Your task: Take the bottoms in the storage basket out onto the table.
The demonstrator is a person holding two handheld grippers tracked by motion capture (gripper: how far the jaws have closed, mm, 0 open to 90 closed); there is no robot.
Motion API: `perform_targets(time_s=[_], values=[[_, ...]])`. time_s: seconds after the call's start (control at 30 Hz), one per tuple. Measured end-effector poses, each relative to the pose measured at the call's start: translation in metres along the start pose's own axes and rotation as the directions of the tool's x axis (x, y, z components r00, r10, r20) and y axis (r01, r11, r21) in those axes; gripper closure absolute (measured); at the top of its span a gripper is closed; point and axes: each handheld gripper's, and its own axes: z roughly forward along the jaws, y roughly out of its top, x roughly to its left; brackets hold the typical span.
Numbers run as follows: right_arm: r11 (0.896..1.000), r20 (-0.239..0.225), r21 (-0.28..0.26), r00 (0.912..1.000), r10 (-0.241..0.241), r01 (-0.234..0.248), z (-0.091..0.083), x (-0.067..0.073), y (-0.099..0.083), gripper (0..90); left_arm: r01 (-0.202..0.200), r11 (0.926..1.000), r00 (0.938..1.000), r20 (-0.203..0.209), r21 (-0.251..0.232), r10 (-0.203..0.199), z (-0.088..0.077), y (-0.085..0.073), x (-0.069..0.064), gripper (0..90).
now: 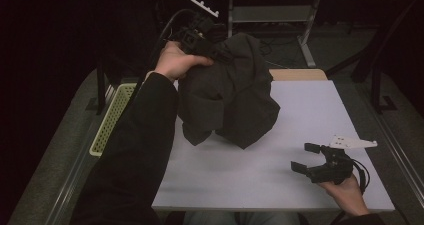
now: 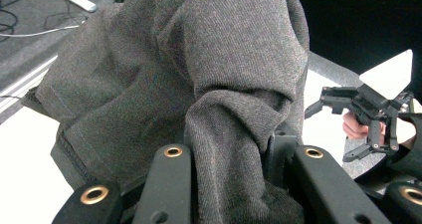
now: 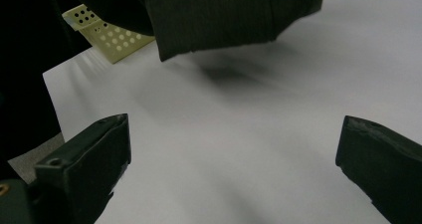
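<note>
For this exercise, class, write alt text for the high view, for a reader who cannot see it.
The left hand-held gripper holds a dark grey garment bunched up above a white table. The right hand-held gripper rests open near the table's front right corner, and a pale green perforated basket sits off the left edge.

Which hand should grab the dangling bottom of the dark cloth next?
Right. The right gripper sits open and empty above the table, facing the dark cloth whose lower edge hangs above it. The left gripper is already shut on the cloth's top.
</note>
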Motion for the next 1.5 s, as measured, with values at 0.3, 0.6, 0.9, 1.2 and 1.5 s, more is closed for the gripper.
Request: perform_targets(time_s=[0.3,0.6,0.9,1.2,1.5], values=[[1.0,-0.005,-0.001,1.0,0.002,-0.002,0.0,0.0,0.0,0.5,-0.018,0.9992,0.9995,0.027,0.036,0.017,0.031,-0.001,0.001,69.4],[1.0,-0.005,-0.001,1.0,0.002,-0.002,-0.001,-0.001,0.0,0.5,-0.009,0.9992,0.9986,0.053,0.04,0.007,0.057,-0.005,0.003,69.2],[1.0,-0.006,0.003,1.0,0.007,-0.007,-0.002,-0.001,0.0,0.5,0.006,0.9988,0.9975,0.07,0.049,-0.01,0.075,-0.009,0.005,69.0],[1.0,-0.007,0.002,1.0,0.003,-0.003,-0.002,-0.001,0.0,0.5,0.029,0.9992,0.9958,0.086,0.029,-0.031,0.089,-0.013,0.006,68.5],[1.0,-0.005,0.003,1.0,0.006,-0.006,-0.001,-0.001,0.0,0.5,0.056,0.9981,0.9937,0.096,0.024,-0.058,0.104,-0.02,0.007,67.7]])
